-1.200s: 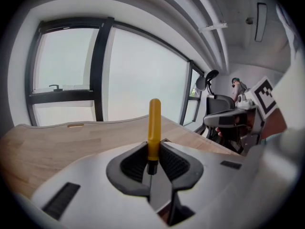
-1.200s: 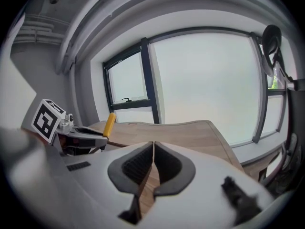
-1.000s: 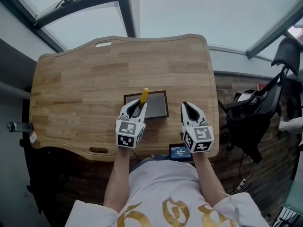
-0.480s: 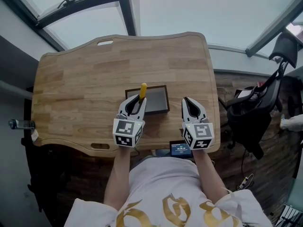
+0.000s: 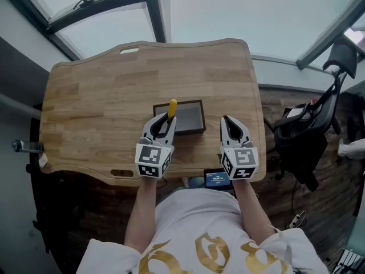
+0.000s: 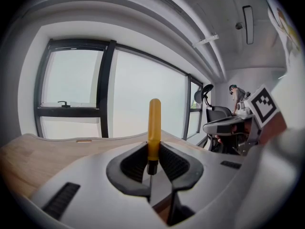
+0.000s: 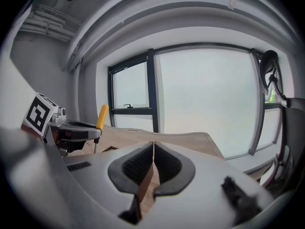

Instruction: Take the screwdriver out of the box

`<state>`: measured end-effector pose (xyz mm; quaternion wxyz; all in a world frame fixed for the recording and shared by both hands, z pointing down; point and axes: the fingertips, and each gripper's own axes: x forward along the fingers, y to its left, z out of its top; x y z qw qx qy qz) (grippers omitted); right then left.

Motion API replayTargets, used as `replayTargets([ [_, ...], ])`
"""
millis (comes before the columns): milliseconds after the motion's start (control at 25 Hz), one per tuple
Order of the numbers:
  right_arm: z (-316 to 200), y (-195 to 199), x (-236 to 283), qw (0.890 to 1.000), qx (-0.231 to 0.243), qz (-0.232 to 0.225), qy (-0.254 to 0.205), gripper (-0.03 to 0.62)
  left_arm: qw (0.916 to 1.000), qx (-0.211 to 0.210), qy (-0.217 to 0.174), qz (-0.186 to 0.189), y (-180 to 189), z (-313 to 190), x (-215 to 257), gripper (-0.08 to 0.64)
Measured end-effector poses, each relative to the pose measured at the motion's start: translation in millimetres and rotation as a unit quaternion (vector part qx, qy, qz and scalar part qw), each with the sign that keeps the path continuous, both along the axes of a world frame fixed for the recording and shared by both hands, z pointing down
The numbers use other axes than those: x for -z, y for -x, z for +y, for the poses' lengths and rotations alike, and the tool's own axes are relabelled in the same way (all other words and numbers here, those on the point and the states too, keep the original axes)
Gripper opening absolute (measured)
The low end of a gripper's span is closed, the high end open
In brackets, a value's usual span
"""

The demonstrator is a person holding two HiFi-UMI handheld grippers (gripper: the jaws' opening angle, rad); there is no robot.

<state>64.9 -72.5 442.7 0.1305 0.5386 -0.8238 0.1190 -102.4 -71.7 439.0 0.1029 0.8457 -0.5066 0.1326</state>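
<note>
My left gripper [image 5: 165, 122] is shut on the screwdriver [image 5: 171, 108], whose yellow handle sticks up past the fingertips over the left end of the dark box [image 5: 190, 117]. In the left gripper view the yellow handle [image 6: 154, 125] stands upright between the pads, with the thin metal shaft running down below it. My right gripper [image 5: 231, 125] hovers to the right of the box with its jaws shut and nothing between them [image 7: 153, 159]. From the right gripper view the screwdriver [image 7: 101, 117] shows at the left, held in the other gripper.
The wooden table [image 5: 102, 90] has slots near its far and near edges. A small device with a lit screen [image 5: 217, 180] sits at the near edge by my body. A dark office chair [image 5: 305, 136] stands at the right, windows behind the table.
Both grippers have risen a little, the left one carrying the screwdriver up with it above the box. The grip has not changed.
</note>
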Motion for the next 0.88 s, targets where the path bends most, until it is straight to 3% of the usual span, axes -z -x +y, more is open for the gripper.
replayTargets([
  [880,0.8,5.9,-1.5,1.000,0.001,0.013,-0.004,0.032,0.9999,0.008,-0.004,0.006,10.4,1.9,-1.3,0.081],
])
